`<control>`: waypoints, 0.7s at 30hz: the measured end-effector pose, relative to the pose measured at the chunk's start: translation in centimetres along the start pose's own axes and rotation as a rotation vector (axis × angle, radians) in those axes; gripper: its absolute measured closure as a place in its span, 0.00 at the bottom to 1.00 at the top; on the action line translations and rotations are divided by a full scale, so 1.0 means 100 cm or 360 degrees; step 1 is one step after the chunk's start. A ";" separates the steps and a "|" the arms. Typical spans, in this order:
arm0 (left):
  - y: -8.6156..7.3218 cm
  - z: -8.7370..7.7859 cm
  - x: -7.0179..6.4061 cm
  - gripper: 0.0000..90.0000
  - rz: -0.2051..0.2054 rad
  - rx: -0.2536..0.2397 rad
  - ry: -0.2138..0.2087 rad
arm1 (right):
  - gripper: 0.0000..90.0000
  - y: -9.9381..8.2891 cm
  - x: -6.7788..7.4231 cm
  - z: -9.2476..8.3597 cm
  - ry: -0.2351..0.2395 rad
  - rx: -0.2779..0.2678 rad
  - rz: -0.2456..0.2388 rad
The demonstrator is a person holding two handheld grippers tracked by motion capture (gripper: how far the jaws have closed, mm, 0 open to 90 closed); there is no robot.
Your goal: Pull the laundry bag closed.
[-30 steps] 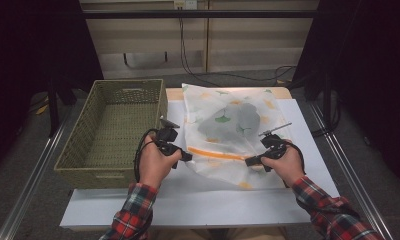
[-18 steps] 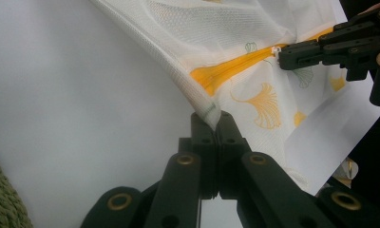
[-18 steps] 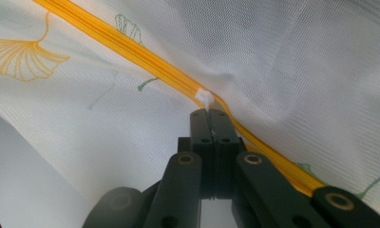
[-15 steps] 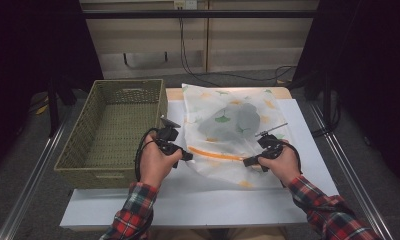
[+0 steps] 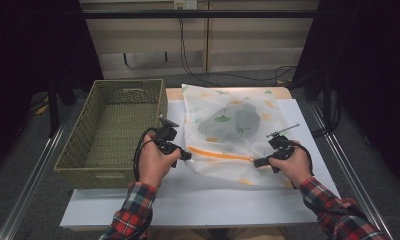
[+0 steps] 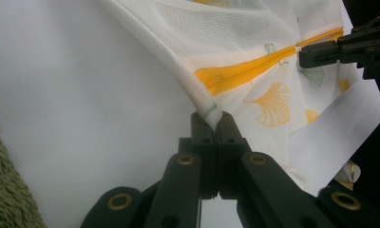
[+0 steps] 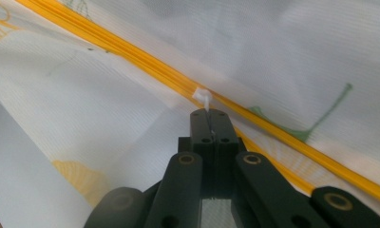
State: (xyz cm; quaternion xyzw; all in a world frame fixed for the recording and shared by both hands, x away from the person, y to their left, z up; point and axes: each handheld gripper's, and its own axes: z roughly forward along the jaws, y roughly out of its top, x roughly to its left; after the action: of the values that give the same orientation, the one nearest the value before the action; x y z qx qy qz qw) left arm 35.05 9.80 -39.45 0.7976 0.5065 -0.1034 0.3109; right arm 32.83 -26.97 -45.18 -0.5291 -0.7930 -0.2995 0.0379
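A white mesh bag point(image 5: 228, 125) printed with ginkgo leaves lies on the white table, with a grey garment point(image 5: 233, 120) inside it. An orange zipper point(image 5: 218, 154) runs across its near part. My left gripper point(image 5: 186, 155) is shut on the bag's edge at the zipper's left end; in the left gripper view the fabric point(image 6: 254, 33) is pinched between the closed jaws of my left gripper point(image 6: 212, 116). My right gripper point(image 5: 258, 162) is shut at the zipper's right part. In the right gripper view my right gripper point(image 7: 208, 113) holds the small white zipper pull point(image 7: 203, 96) on the orange zipper point(image 7: 131, 52).
A green woven basket point(image 5: 113, 125) stands empty on the table's left side, close to my left hand. The white tabletop point(image 5: 198, 200) extends in front of the bag. Cables and dark curtains lie beyond the table's far edge.
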 end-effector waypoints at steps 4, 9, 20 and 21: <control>0.000 -0.001 0.001 0.99 -0.0008 0.0000 0.0000 | 1.00 -0.003 -0.005 -0.004 -0.0021 0.0005 0.0011; -0.001 -0.003 0.001 0.99 -0.0001 0.0007 0.0013 | 1.00 -0.008 -0.012 -0.009 -0.0026 -0.0009 0.0032; -0.002 -0.005 0.002 0.99 0.0007 0.0008 0.0022 | 1.00 -0.014 -0.023 -0.021 -0.0063 -0.0035 0.0084; -0.002 -0.005 0.002 0.99 0.0004 0.0010 0.0026 | 1.00 -0.015 -0.024 -0.022 -0.0067 -0.0039 0.0088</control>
State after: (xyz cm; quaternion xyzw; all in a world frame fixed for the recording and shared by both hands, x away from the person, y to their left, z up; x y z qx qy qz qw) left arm 34.94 10.28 -39.25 0.8000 0.5076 -0.0981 0.3046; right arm 32.05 -30.44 -44.91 -0.5573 -0.7750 -0.2970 0.0228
